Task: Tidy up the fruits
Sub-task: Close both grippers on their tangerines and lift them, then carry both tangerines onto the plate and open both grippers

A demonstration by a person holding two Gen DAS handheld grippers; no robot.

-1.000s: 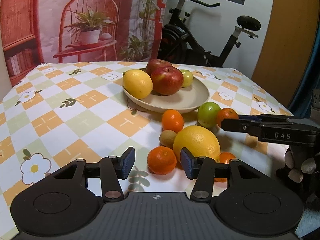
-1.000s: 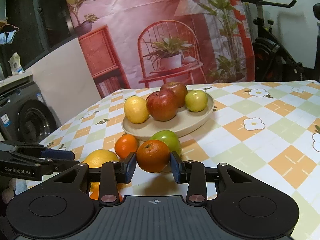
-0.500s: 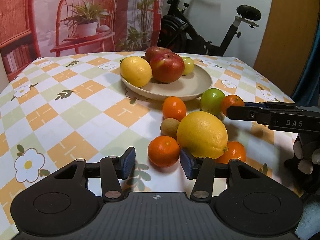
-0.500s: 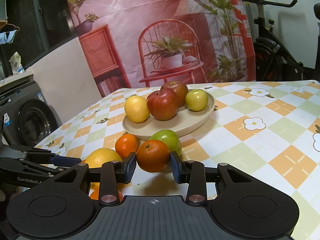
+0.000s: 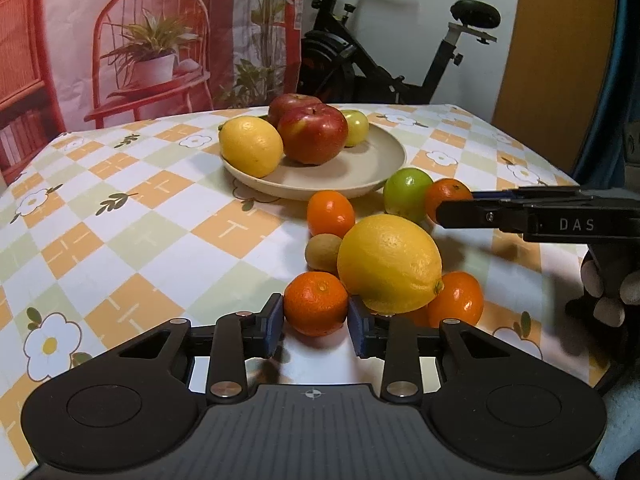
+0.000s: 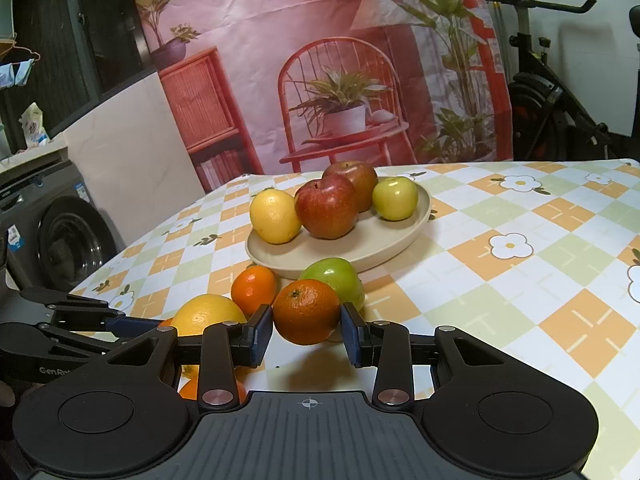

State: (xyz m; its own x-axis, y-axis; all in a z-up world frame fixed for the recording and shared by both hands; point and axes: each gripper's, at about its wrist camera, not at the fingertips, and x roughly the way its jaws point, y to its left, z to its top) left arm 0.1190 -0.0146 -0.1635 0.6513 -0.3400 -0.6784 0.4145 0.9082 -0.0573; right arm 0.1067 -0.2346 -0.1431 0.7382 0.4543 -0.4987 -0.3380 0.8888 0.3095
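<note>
A beige plate (image 5: pixel 372 168) holds a lemon (image 5: pixel 251 145), two red apples (image 5: pixel 312 138) and a small green apple (image 5: pixel 356 127). In front of it lie loose fruits: tangerines, a large lemon (image 5: pixel 390 264), a kiwi (image 5: pixel 321 252) and a green apple (image 5: pixel 407 195). My left gripper (image 5: pixel 316 320) has its pads on both sides of a tangerine (image 5: pixel 315 303) on the table. My right gripper (image 6: pixel 307 330) is shut on another tangerine (image 6: pixel 306 311) and also shows in the left wrist view (image 5: pixel 452 212).
The table has a checked flowered cloth (image 5: pixel 120 216). An exercise bike (image 5: pixel 392 40) stands behind the table. A washing machine (image 6: pixel 60 232) stands off the table's left edge. More tangerines (image 5: pixel 456 299) lie behind the large lemon.
My left gripper has moved forward and narrowed until its pads reach the near tangerine. My right gripper holds its tangerine in about the same place.
</note>
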